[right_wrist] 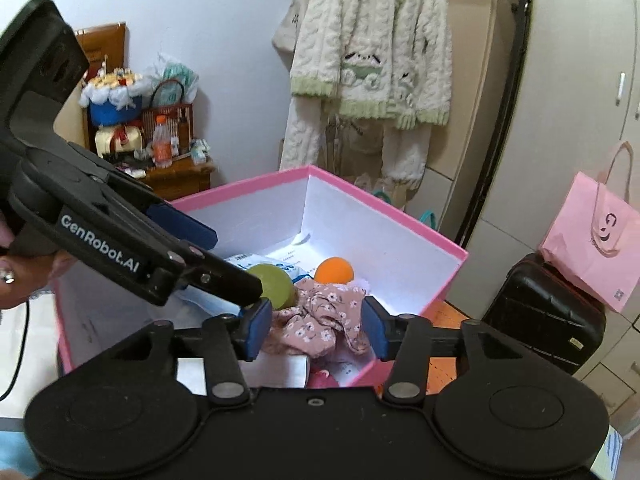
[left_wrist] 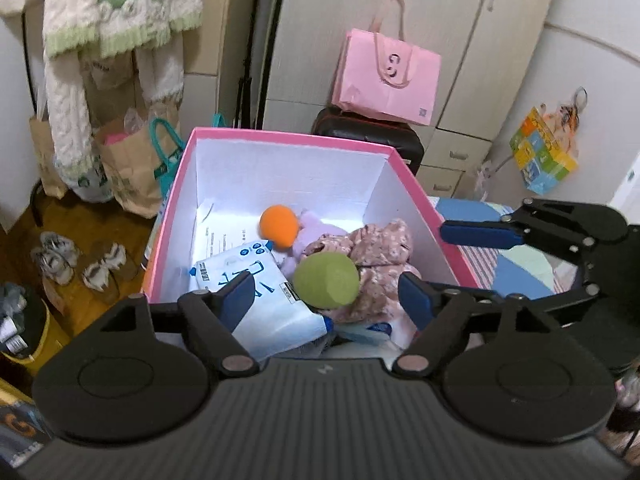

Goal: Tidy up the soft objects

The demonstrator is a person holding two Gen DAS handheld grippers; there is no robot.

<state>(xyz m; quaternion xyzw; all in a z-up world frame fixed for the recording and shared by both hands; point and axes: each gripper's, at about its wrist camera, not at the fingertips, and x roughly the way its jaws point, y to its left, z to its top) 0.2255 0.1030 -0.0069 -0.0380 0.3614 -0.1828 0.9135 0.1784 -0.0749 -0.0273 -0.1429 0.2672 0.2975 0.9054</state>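
Box: the pink box (left_wrist: 188,184) with white inner walls sits open-topped right under both grippers, its far corner pointing toward the wardrobe
Left gripper: the left gripper (left_wrist: 326,300) hovers over the near rim of the box, jaws standing well apart, nothing pressed between its blue pads
Green ball: the green ball (left_wrist: 326,280) lies in the box directly between the left gripper's two fingers, touching neither pad as far as can be seen
Right gripper: the right gripper (right_wrist: 316,328) hangs just beside the left one, jaws parted to a middling gap, pads clear of everything
Floral cloth: the pink floral cloth (right_wrist: 320,320) is crumpled in the box between and just beyond the right gripper's pads, lying loose against the green ball
Orange ball: the orange ball (left_wrist: 279,226) rests deeper in, toward the far wall of the box, well clear of both grippers
Lilac plush: a lilac soft toy (left_wrist: 310,232) is tucked between the orange ball and the floral cloth
Wipes pack: a white-and-blue pack (left_wrist: 256,280) lies at the box's near left side, partly under the left gripper's left finger
Paper: a printed sheet (left_wrist: 224,232) lies flat on the box floor by the left wall
Hand: a person's hand (right_wrist: 16,272) shows at the left edge of the right wrist view, behind the left gripper
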